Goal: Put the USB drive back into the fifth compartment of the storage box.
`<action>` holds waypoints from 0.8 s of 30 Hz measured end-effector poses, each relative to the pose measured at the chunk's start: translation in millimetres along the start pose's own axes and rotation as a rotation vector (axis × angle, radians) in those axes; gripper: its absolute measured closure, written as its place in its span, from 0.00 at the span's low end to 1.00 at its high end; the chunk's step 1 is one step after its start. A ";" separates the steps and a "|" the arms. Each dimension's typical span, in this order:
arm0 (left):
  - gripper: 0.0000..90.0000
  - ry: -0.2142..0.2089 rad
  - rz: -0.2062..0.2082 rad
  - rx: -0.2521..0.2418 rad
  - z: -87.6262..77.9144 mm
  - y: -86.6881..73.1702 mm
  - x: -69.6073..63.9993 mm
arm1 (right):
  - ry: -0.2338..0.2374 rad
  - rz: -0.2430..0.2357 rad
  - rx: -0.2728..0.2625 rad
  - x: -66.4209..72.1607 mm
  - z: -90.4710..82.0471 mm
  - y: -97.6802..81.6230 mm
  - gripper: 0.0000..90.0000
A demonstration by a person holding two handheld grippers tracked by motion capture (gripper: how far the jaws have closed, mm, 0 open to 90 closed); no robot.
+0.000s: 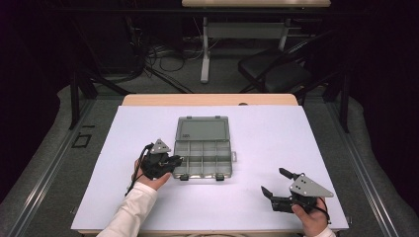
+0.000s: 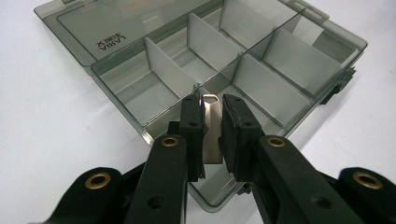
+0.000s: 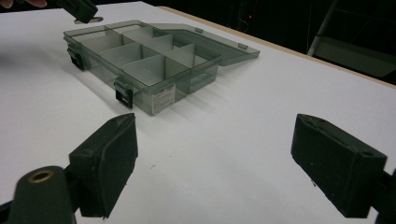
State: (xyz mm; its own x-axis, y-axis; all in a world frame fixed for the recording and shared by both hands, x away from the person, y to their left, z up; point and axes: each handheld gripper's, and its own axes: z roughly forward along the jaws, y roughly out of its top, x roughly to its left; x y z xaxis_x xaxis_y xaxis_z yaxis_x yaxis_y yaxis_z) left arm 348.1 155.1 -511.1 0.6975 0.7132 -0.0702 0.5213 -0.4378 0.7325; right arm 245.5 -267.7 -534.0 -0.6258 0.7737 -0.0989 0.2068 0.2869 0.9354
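Observation:
A smoky clear plastic organizer box [image 1: 203,174] lies open mid-table, its lid [image 1: 202,129] folded flat behind it. White dividers [image 2: 168,70] split the tray into several compartments. At the box's left end, my left gripper [image 1: 175,160] is shut on a small flat silver metal piece [image 2: 212,128], which stands upright between the pads [image 2: 192,123] just above the nearest compartment. Toward the table's front right corner, my right gripper [image 1: 272,181] is open, with only bare white table between its pads [image 3: 112,140]. In the right gripper view the box [image 3: 154,100] stands ahead, with the left gripper [image 3: 79,9] at its far end.
The white table top [image 1: 257,133] has a wooden strip along its far edge. Two black latches [image 3: 123,93] hang on the box's front wall. A chair [image 1: 276,71] and a desk frame stand on the floor beyond the table.

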 end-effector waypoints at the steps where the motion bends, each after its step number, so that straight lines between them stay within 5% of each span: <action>1: 0.88 0.000 -0.002 0.004 0.3 -0.4 0.3 | 0.001 0.001 0.000 0.0 0.1 0.0 0.16; 24: 0.88 0.024 0.022 0.040 12.4 -6.6 -3.9 | 0.007 -0.003 0.006 -1.0 1.9 -0.3 0.16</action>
State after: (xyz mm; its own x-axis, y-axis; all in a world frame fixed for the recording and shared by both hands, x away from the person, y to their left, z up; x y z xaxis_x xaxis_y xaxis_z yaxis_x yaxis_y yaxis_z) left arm 348.1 148.4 -524.1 0.6975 0.7156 -0.0375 0.5252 -0.4749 0.7062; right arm 247.5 -267.5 -534.8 -0.6316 0.7689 -0.0995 0.2096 0.2929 0.9329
